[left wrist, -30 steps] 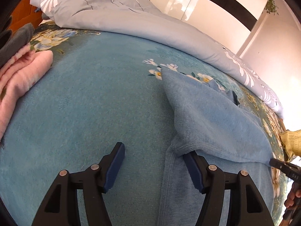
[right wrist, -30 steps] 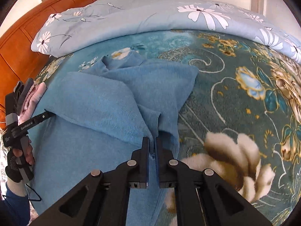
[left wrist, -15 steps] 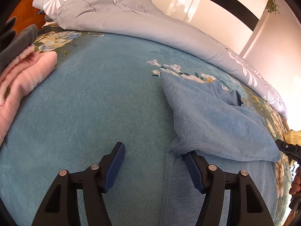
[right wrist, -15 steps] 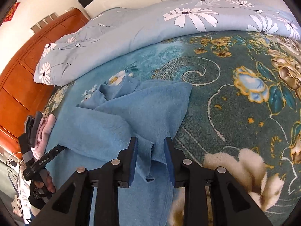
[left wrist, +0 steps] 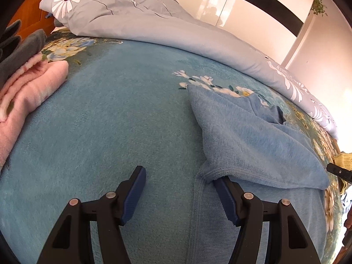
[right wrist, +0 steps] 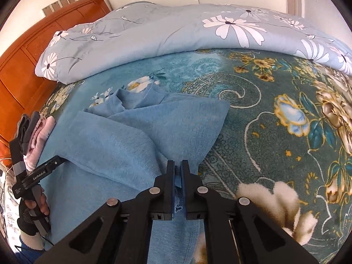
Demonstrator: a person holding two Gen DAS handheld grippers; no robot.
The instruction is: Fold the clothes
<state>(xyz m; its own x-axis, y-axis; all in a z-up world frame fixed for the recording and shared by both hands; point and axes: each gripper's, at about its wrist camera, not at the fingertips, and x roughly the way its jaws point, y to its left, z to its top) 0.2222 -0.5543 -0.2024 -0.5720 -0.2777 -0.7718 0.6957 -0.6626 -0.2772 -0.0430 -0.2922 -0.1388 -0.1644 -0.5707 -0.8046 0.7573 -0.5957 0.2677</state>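
Observation:
A light blue fleece garment (right wrist: 123, 145) lies partly folded on the bed, one flap (left wrist: 253, 145) laid over its body. My right gripper (right wrist: 177, 165) is at the garment's near right edge, jaws closing; the pads pinch a bunched fold of blue cloth. It shows as a black tip (left wrist: 338, 171) in the left wrist view. My left gripper (left wrist: 180, 176) stands open over the garment's left hem, its right finger (left wrist: 226, 195) tucked under the flap's corner and its left finger over the bare blanket. From the right wrist view, a gloved hand (right wrist: 33, 213) holds it.
A folded pink cloth (left wrist: 28, 92) with grey pieces (left wrist: 19, 50) on top lies at the bed's left. A grey-blue daisy duvet (right wrist: 176, 35) is heaped along the far side, against a wooden headboard (right wrist: 44, 44). A teal floral blanket (right wrist: 286, 132) covers the bed.
My right gripper opened around the garment's edge half a second ago and is shut on it again, slightly higher. The left gripper has kept its place and stayed open.

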